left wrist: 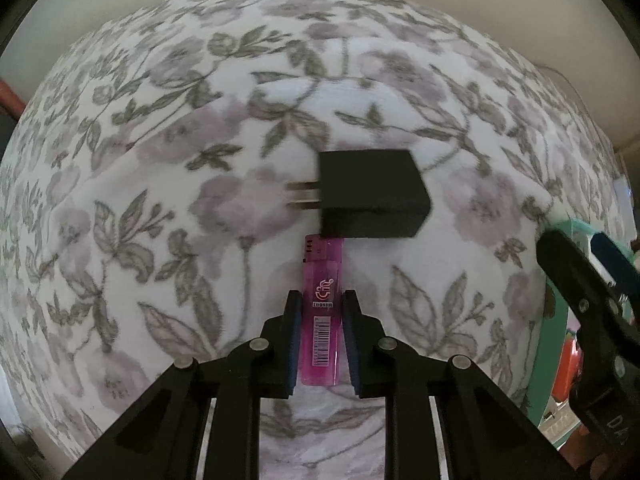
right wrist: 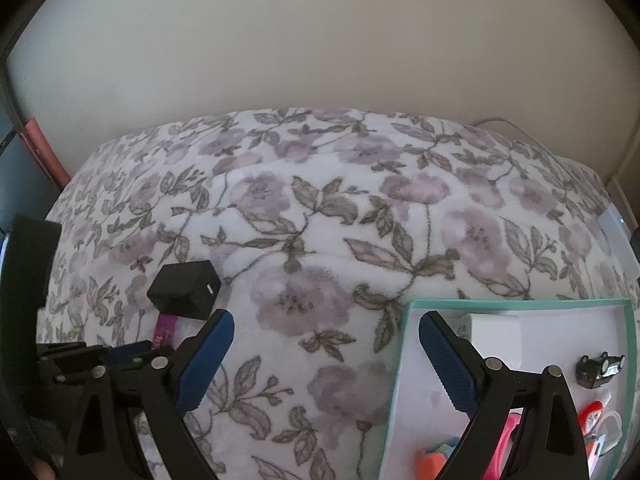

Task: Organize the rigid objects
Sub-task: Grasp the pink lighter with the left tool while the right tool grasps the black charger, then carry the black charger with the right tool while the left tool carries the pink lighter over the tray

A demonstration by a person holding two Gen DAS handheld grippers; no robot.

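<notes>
Left gripper [left wrist: 322, 300] jaws pinch a pink lighter [left wrist: 322, 312] labelled "LUOSHA" beside a black charger [left wrist: 372, 194]; right gripper [right wrist: 326, 328] jaws spread.

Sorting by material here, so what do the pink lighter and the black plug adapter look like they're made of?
Pink lighter: translucent glossy plastic, light passes through it. Black plug adapter: probably matte hard plastic, with two metal-looking prongs.

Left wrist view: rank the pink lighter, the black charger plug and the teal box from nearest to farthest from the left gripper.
1. The pink lighter, clamped between the left gripper pads.
2. The black charger plug, just beyond the lighter's far tip, prongs pointing left.
3. The teal box, off at the right edge, behind the right gripper.
</notes>
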